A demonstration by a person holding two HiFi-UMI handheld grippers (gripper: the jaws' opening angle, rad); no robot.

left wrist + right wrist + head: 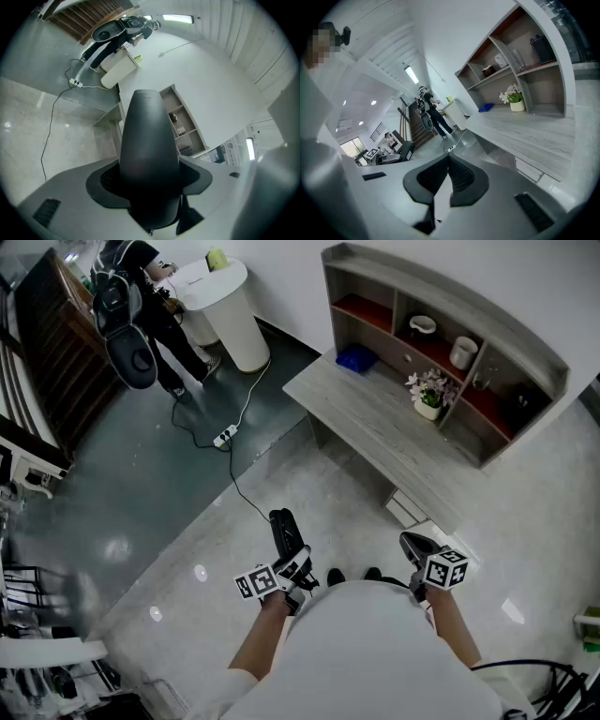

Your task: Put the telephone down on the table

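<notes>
Left pads (105, 182) were spread wide and clamped on both sides of the phone (149, 140), a smooth matte black handset with a rounded, tapering end sticking out well past the jaws. The ribbed black pads sat in pale grey plastic. The left gripper (292, 568) was held low in front of the body on a bare forearm and pointed ahead. So the phone was up in the air over the glossy pale floor (309, 484), well apart from the table (375, 418). The right gripper (448, 159) had its pads closed tip to tip with nothing between them. It was also held low on the other side, beside the left one. The table was a long grey wood-grain slab, and the shelf (441, 324) at its back had open cubbies with red backs.
</notes>
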